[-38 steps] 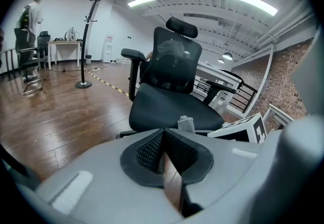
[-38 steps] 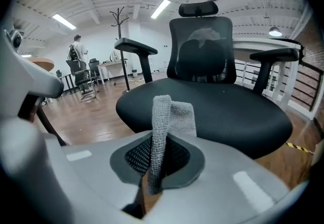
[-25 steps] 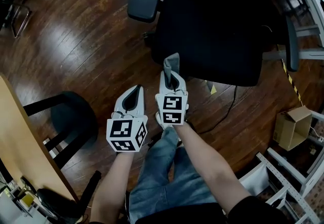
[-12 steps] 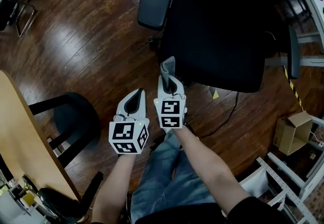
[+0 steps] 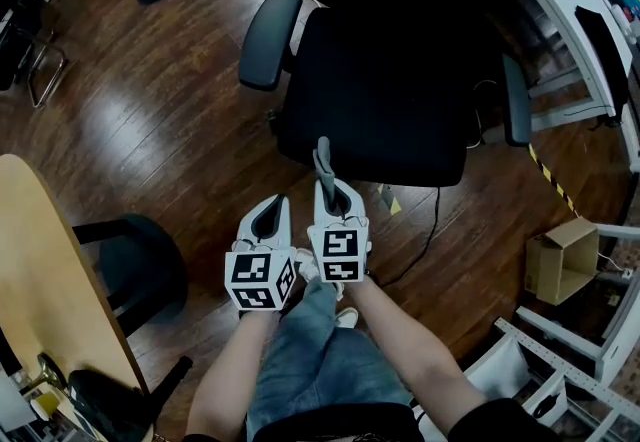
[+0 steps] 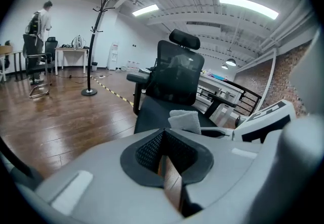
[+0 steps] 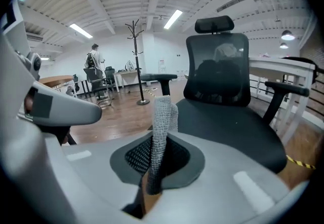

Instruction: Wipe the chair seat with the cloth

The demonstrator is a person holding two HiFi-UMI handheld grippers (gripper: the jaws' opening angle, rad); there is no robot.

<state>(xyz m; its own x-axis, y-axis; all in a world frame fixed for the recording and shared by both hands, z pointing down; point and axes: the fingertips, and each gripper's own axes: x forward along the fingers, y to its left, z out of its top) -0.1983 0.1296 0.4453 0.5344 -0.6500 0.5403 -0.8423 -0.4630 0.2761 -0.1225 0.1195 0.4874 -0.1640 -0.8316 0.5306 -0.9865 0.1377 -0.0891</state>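
**Q:** Where is the cloth (image 5: 323, 158)?

**A:** It stands upright as a narrow grey strip, clamped in the jaws of the right gripper (image 5: 333, 182). In the right gripper view the jaws of that gripper (image 7: 152, 170) are closed on the lower end of the cloth (image 7: 162, 119), and its free end rises above them. From the head view its tip lies at the front edge of the chair seat (image 5: 380, 100). Whether it touches the seat cannot be told.

**Q:** And the left gripper (image 5: 268, 215)?

**A:** It is held just beside the right one, slightly nearer the person. In the left gripper view its jaws (image 6: 169, 170) are pressed together with nothing between them. The cloth (image 6: 186, 119) shows beyond them, before the seat (image 6: 154, 114).

**Q:** What surrounds the chair?

**A:** The black office chair stands on a dark wooden floor (image 5: 150, 100), with an armrest (image 5: 265, 40) at each side of the seat. A cardboard box (image 5: 560, 260) lies on the floor to the right. The rounded edge of a wooden counter (image 5: 40, 260) shows at the left. A coat stand (image 7: 137, 61) and a person (image 7: 94, 56) appear far behind.
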